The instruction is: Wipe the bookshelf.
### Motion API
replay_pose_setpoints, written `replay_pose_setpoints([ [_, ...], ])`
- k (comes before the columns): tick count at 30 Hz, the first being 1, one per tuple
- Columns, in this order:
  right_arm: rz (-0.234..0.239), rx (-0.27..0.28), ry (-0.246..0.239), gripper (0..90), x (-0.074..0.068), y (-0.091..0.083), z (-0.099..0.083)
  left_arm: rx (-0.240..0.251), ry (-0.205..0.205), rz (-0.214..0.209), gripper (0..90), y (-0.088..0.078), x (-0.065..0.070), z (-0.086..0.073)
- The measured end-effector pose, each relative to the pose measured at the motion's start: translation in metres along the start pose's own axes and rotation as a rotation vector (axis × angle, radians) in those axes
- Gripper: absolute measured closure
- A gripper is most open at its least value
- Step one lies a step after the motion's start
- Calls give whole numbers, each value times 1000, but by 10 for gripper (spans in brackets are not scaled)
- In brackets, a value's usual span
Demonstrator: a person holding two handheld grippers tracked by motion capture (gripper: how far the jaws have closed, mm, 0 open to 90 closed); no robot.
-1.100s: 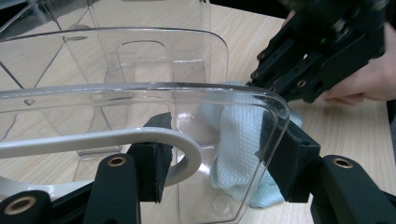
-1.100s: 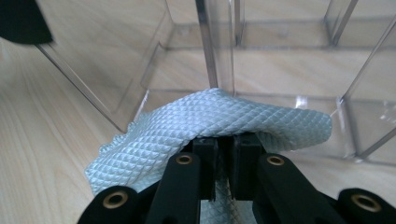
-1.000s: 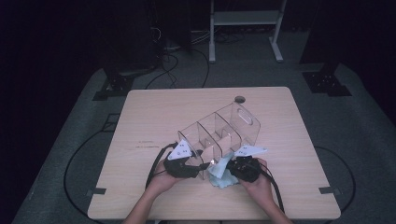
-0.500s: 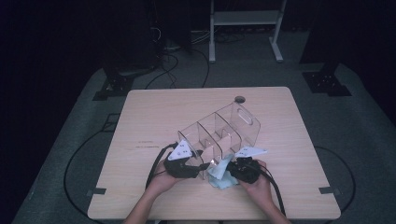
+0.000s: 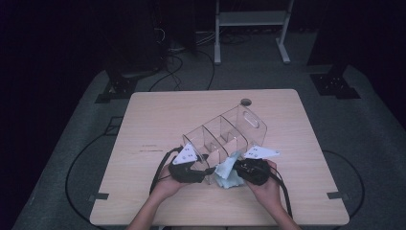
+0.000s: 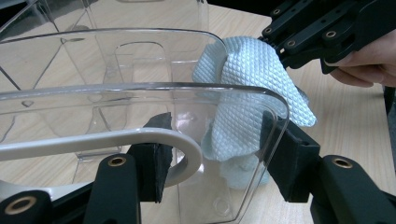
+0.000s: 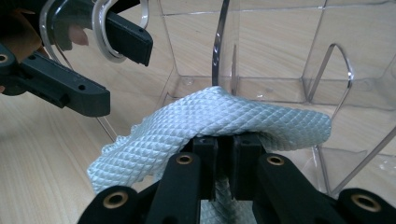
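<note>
From overhead, one camera looks forward and down on the pale wooden bench [image 5: 158, 115], far off. Two others ride the tongs, close up, facing each other across the clear plastic divided organiser [image 6: 140, 60] and pale blue waffle-textured cloth [image 7: 210, 123], mid-frame in both.

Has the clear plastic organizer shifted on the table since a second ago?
No. The clear organizer keeps its place against the round hole in the table, with the left gripper clamped on its near end.
</note>
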State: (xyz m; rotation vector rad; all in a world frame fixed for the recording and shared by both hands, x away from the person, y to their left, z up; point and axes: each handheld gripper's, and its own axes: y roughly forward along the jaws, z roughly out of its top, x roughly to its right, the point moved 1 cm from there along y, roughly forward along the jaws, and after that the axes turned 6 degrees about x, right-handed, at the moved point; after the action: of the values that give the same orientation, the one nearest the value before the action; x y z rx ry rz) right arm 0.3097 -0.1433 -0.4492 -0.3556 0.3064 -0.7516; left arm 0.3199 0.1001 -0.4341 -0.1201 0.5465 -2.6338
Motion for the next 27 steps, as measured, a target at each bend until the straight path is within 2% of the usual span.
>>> replay_pose_setpoints([
  [7, 5, -94, 38, 829, 7, 16, -24, -2, 4, -1, 453, 0, 0, 0],
  [12, 14, -110, 76, 828, 9, 20, -31, -1, 2, -2, 453, 0, 0, 0],
  [14, 6, -112, 67, 828, 8, 19, -29, 1, -3, -4, 453, -1, -1, 1],
  [17, -4, -80, 46, 829, 4, 13, -21, 5, -2, -4, 453, 0, 0, 0],
  [22, 6, 20, 30, 830, 0, -3, 2, 2, -2, -6, 454, 1, 0, 1],
  [25, 9, 18, 35, 830, 1, -2, -1, -3, 1, -6, 453, 1, 1, 1],
  [27, 13, -14, 44, 830, 3, 2, -7, -2, 1, -5, 453, 1, 1, 1],
])
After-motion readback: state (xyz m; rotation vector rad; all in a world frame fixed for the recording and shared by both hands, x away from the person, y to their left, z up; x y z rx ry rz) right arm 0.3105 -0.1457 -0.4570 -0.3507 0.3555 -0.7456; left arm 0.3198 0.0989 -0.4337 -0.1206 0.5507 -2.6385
